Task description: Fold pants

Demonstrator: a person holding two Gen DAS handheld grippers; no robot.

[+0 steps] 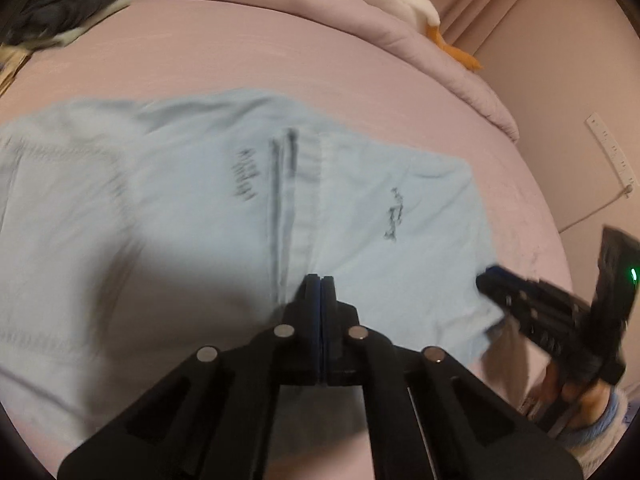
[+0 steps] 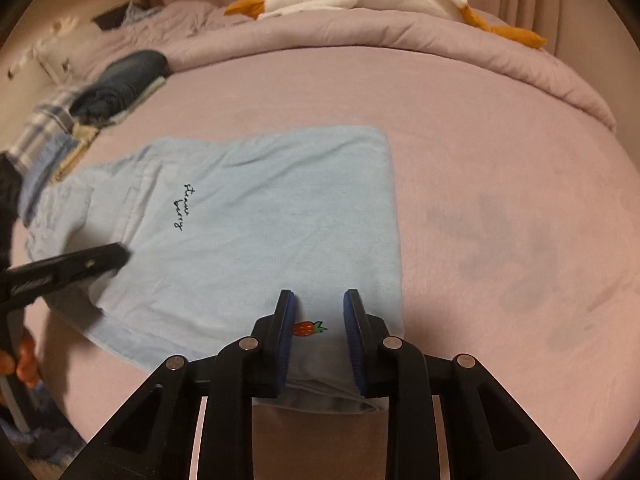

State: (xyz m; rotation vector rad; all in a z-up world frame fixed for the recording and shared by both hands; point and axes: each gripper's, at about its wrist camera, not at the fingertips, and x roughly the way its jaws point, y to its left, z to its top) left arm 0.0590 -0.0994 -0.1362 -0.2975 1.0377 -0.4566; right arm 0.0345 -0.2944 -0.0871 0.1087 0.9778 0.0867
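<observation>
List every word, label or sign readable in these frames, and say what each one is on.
"straw berry": dark cursive script in two lines on the light blue pants, right wrist view.
Second dark script on the pants, left wrist view: too blurred to read.
Strawberry emblem near the pants' edge: picture only, no text.

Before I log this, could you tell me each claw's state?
Left claw: shut, nothing visibly between its pads.
Right claw: open over the pants.

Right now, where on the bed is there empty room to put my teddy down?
The widest bare stretch of pink sheet lies right of the light blue pants, up to the rumpled duvet. Another bare strip runs between the pants' far edge and the duvet. The left side is crowded: a stack of folded clothes sits there, and the left hand-held gripper hovers nearby.
</observation>
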